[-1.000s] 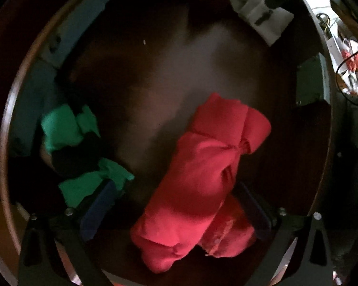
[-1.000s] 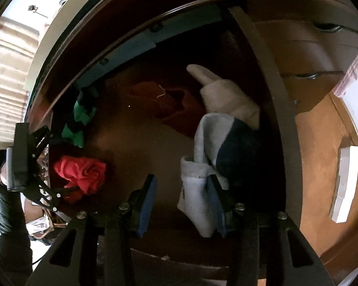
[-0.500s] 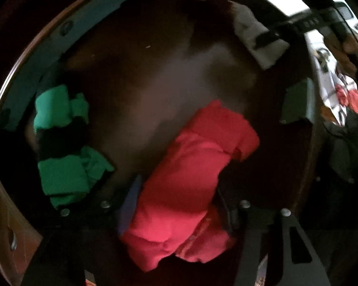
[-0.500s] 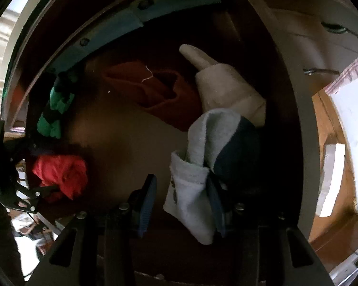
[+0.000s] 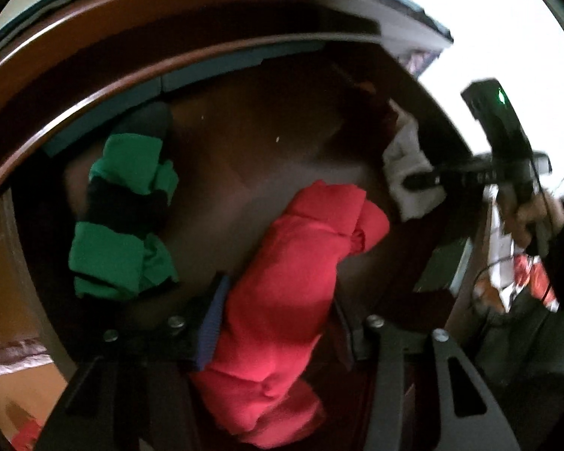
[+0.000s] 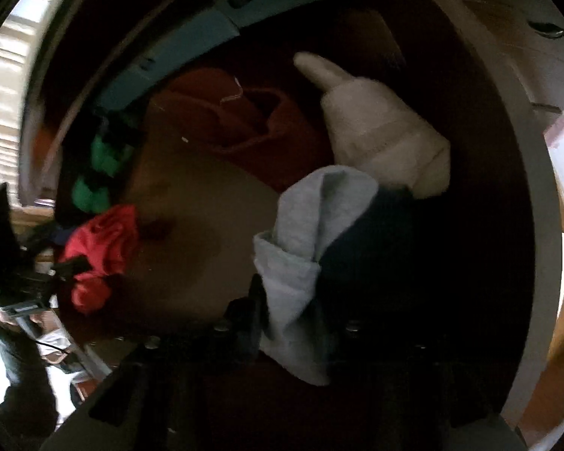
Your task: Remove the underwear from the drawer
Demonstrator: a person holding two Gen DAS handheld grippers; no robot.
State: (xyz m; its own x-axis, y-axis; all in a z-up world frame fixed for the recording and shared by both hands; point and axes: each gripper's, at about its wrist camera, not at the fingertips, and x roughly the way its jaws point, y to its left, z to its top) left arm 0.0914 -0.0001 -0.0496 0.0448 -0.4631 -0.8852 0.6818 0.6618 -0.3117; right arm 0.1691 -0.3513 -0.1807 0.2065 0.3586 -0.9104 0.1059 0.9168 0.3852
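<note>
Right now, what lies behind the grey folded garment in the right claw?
Behind the grey folded cloth garment, deeper in the dark wooden drawer, lie a cream rolled garment and a dark red crumpled garment. A navy part beside the grey one hides whatever is beneath.

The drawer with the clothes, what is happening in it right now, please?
A person works in the open drawer with a gripper in each hand. The left gripper has just been closing its jaws on a rolled red garment. The right gripper has just closed on a grey and dark blue garment. A green and black piece, a cream one and a dark red one lie untouched.
</note>
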